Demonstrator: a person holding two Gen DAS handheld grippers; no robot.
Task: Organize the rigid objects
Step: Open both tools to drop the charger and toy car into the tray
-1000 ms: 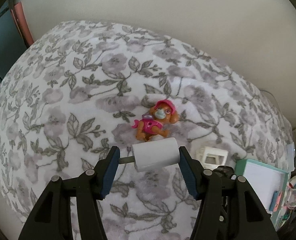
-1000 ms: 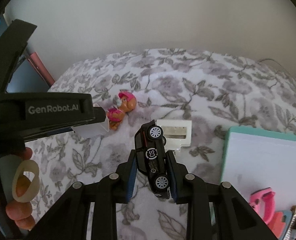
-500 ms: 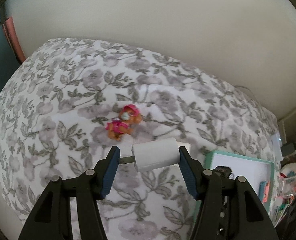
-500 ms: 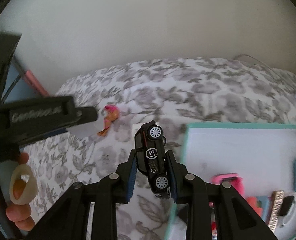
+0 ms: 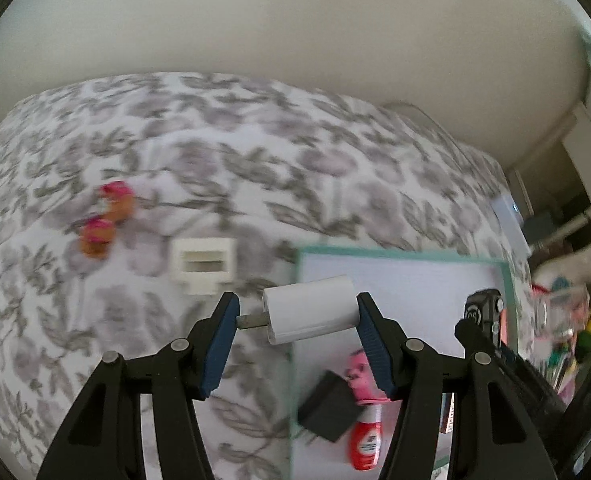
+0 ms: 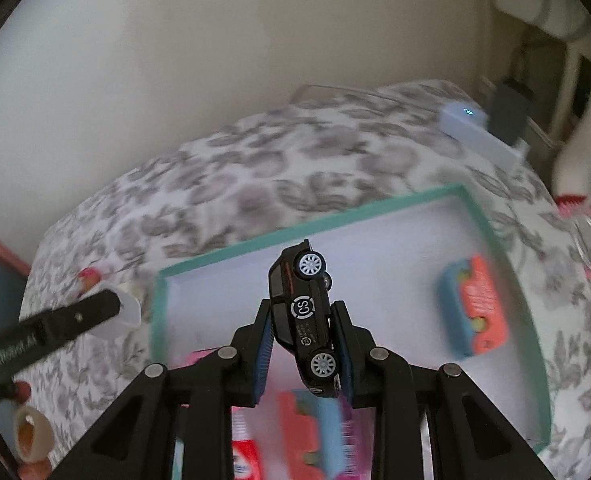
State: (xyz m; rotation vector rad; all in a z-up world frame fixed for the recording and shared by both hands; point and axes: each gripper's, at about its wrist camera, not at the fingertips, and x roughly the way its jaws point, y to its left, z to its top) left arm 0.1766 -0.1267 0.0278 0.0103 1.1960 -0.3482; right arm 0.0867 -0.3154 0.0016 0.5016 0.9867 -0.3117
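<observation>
My left gripper [image 5: 297, 316] is shut on a white plug adapter [image 5: 310, 315], held lengthwise with its metal prong against the left pad, above the left rim of a teal-edged white tray [image 5: 399, 254]. My right gripper [image 6: 305, 324] is shut on a black toy car [image 6: 305, 316], nose up, hanging over the middle of the tray [image 6: 295, 232]. The left gripper's arm [image 6: 51, 330] shows at the left of the right wrist view; the car [image 5: 482, 309] shows at the right of the left wrist view.
A pink and orange toy figure [image 5: 107, 216] and a white plastic block [image 5: 202, 262] lie on the flowered bedspread [image 5: 215, 160]. The tray holds a black cube [image 5: 329, 410], a red tube [image 5: 365, 442] and orange-blue blocks [image 6: 473, 306]. A white device [image 6: 475, 128] and clutter sit right.
Both grippers have swept right across the bedspread with their loads; the toy figure and white block slid to the left, and the tray now lies beneath both grippers.
</observation>
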